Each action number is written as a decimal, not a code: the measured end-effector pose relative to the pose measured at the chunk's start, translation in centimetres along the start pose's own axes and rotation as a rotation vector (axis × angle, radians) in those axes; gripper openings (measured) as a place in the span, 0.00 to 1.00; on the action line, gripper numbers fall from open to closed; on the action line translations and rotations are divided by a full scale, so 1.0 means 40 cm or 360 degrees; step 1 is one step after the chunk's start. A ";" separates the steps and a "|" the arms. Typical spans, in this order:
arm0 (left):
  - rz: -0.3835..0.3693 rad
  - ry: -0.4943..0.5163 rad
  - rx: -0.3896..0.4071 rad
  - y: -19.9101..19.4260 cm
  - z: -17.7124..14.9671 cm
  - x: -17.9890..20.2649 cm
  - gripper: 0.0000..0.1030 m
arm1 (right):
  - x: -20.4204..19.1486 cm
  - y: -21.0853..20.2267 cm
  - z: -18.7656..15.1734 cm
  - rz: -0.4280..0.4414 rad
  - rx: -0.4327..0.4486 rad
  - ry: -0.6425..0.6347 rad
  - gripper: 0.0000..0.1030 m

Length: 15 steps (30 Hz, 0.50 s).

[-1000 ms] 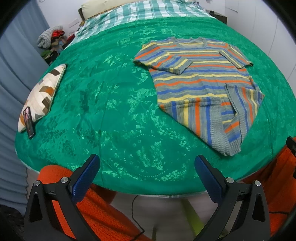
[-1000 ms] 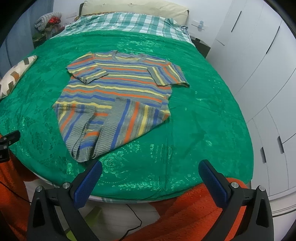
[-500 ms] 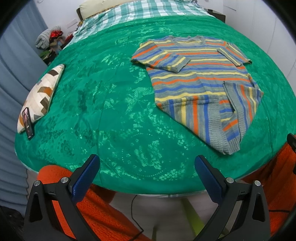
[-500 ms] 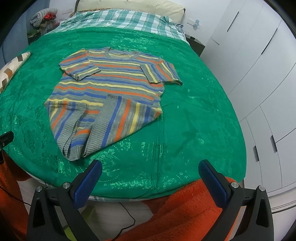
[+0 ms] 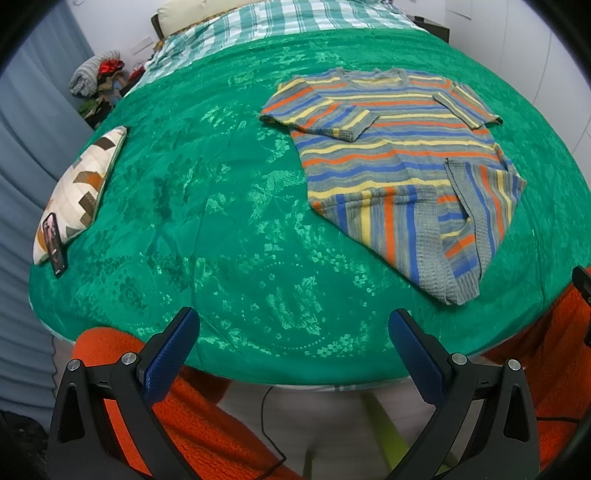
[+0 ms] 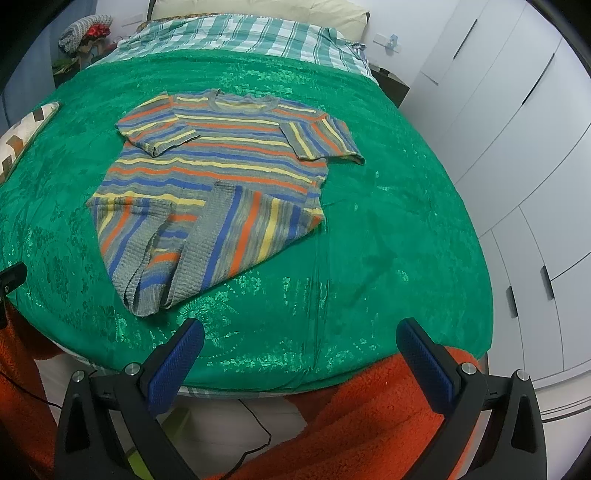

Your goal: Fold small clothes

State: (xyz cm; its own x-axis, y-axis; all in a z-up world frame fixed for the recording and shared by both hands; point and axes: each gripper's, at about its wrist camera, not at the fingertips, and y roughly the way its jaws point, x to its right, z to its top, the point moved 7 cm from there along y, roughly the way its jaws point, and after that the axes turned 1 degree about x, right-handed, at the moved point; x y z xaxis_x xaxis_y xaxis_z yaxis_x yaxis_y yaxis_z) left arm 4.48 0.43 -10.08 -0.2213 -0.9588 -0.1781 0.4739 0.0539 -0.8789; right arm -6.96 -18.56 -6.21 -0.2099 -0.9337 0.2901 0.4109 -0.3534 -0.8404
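Note:
A small striped knit sweater in grey, orange, blue and yellow lies flat on the green bedspread. It also shows in the right wrist view. Both sleeves are folded in over the chest and both bottom corners are folded inward to a point near the bed's front edge. My left gripper is open and empty, above the bed's front edge, left of the sweater. My right gripper is open and empty, above the front edge, just right of the sweater's lower tip.
A patterned cushion with a phone leaning on it lies at the bed's left edge. An orange fleece shows below both grippers. White wardrobe doors stand to the right. A checked sheet and pillow lie at the bed's head.
Both grippers have moved slightly forward and tilted over the bed, so the sweater sits a little lower and nearer in view. The sweater itself has not moved. Both stay open.

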 end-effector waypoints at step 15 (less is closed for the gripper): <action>-0.0003 -0.0010 -0.0012 0.012 -0.005 -0.003 0.99 | 0.002 0.006 -0.004 0.0032 -0.0018 0.0015 1.00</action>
State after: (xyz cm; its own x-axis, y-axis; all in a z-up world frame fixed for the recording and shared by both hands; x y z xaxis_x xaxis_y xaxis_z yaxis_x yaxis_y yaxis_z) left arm 4.55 0.62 -10.55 -0.2170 -0.9606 -0.1738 0.4671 0.0542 -0.8826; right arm -7.03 -18.73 -6.47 -0.2102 -0.9400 0.2687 0.4051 -0.3339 -0.8511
